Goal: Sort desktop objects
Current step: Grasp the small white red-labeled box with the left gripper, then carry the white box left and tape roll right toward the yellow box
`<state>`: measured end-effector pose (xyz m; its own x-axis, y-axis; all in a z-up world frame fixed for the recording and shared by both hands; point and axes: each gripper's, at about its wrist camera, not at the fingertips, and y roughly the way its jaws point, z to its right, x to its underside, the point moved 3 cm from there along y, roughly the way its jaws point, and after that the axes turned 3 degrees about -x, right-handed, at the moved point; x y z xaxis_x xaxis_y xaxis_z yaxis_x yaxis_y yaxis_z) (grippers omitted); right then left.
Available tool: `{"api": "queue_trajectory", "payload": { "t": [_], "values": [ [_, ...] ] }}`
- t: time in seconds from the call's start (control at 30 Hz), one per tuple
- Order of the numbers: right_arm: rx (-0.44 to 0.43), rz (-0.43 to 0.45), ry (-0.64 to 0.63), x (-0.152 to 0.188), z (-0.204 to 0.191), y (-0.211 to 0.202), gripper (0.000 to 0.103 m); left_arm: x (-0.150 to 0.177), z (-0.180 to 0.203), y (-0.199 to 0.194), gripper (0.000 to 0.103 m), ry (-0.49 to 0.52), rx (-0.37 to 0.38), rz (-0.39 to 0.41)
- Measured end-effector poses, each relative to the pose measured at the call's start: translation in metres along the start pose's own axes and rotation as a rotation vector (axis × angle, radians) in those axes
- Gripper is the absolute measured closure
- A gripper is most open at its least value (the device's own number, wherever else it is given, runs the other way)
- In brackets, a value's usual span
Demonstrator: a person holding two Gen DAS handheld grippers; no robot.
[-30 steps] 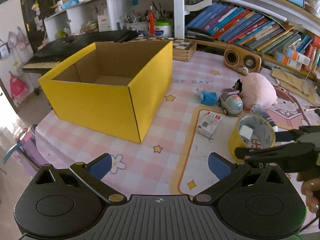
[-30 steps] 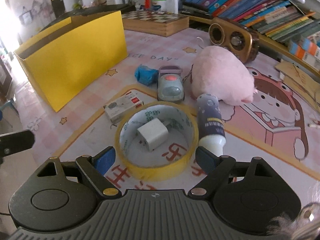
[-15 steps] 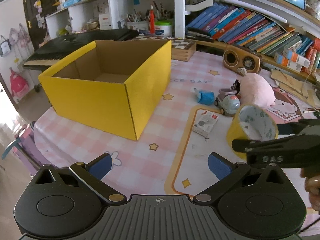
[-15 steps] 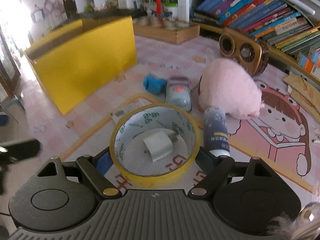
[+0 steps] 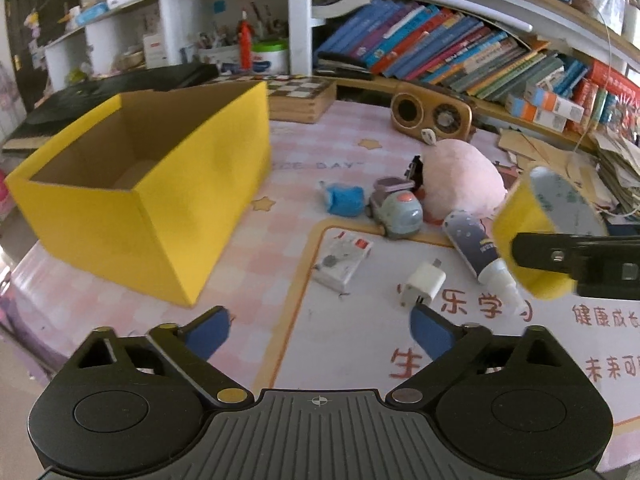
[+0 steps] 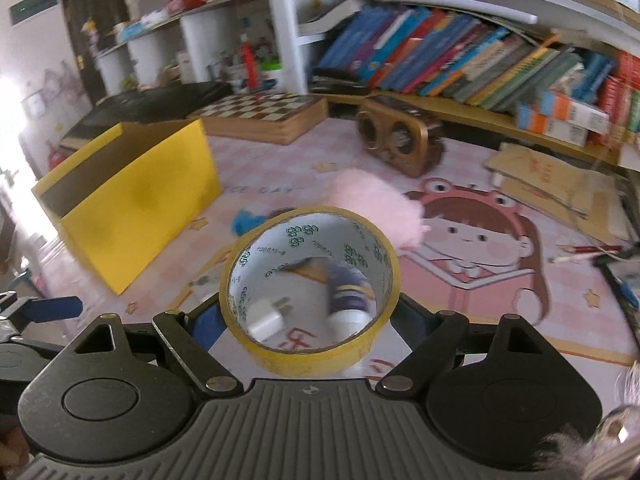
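My right gripper (image 6: 308, 320) is shut on a yellow tape roll (image 6: 280, 354) and holds it lifted above the mat; it also shows in the left wrist view (image 5: 520, 216) at the right edge. My left gripper (image 5: 320, 326) is open and empty above the table's near edge. An open yellow cardboard box (image 5: 160, 208) stands at the left, also in the right wrist view (image 6: 136, 208). On the mat lie a white charger (image 5: 422, 286), a small white box (image 5: 342, 258), a spray bottle (image 5: 478, 254), a toy car (image 5: 394, 208), a blue object (image 5: 342, 200) and a pink plush (image 5: 464, 176).
A wooden radio (image 5: 432, 114) and a chessboard box (image 5: 300, 94) stand at the back of the table. Shelves of books (image 5: 460, 56) run behind. Cardboard sheets and papers (image 6: 560, 188) lie at the right. The table's left edge drops off beside the box.
My right gripper has closed on the tape roll and lifted it off the mat, uncovering the white charger. The left gripper has shifted right, toward the objects.
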<state>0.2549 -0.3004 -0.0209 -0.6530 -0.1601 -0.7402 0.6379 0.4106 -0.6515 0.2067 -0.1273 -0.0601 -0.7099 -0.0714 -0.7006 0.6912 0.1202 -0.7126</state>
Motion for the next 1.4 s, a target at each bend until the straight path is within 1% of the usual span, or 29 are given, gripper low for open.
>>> {"api": "queue_trajectory", "payload": {
  "t": [0.07, 0.1, 0.17, 0.3, 0.43, 0.53, 0.6, 0.67, 0.7, 0.77, 0.83, 0.9, 1.03, 1.2, 1.4],
  "values": [
    [0.018, 0.003, 0.017, 0.001, 0.008, -0.004, 0.018, -0.003, 0.004, 0.009, 0.021, 0.017, 0.001, 0.012],
    [0.023, 0.001, 0.023, 0.002, 0.012, -0.005, 0.018, -0.005, 0.005, 0.014, 0.023, 0.027, -0.002, 0.017],
    [0.028, -0.002, 0.031, 0.004, 0.017, -0.007, 0.018, -0.010, 0.009, 0.027, 0.031, 0.044, -0.004, 0.017],
    [0.024, -0.012, 0.031, 0.007, 0.021, -0.006, 0.018, -0.020, 0.015, 0.054, 0.039, 0.085, 0.009, 0.010],
    [0.019, -0.017, 0.026, 0.008, 0.023, -0.005, 0.018, -0.023, 0.024, 0.077, 0.051, 0.148, 0.018, -0.014],
    [0.018, -0.020, 0.026, 0.009, 0.025, -0.005, 0.018, -0.024, 0.021, 0.087, 0.058, 0.135, 0.021, -0.044],
    [0.016, -0.024, 0.026, 0.010, 0.026, -0.005, 0.018, -0.024, 0.017, 0.089, 0.059, 0.101, 0.033, -0.046],
    [0.010, -0.033, 0.025, 0.012, 0.026, -0.004, 0.018, -0.024, 0.015, 0.088, 0.063, 0.080, 0.046, -0.045],
    [0.009, -0.036, 0.025, 0.012, 0.027, -0.003, 0.018, -0.023, 0.015, 0.088, 0.064, 0.083, 0.043, -0.041],
    [0.005, -0.044, 0.023, 0.014, 0.027, -0.002, 0.018, -0.023, 0.016, 0.087, 0.071, 0.088, 0.050, -0.037],
    [0.005, -0.044, 0.022, 0.014, 0.027, -0.002, 0.018, -0.023, 0.015, 0.085, 0.075, 0.083, 0.045, -0.041],
    [0.003, -0.043, 0.020, 0.014, 0.026, -0.002, 0.018, -0.024, 0.011, 0.083, 0.075, 0.053, 0.050, -0.053],
    [-0.005, -0.038, 0.012, 0.014, 0.023, -0.005, 0.018, -0.028, 0.003, 0.057, 0.075, -0.008, 0.068, -0.005],
    [-0.020, -0.027, 0.005, 0.013, 0.016, -0.009, 0.018, -0.032, -0.009, 0.019, 0.075, -0.109, 0.130, 0.036],
    [-0.017, -0.012, -0.010, 0.013, 0.003, -0.019, 0.018, -0.032, -0.021, -0.012, 0.075, -0.170, 0.185, 0.065]
  ]
}}
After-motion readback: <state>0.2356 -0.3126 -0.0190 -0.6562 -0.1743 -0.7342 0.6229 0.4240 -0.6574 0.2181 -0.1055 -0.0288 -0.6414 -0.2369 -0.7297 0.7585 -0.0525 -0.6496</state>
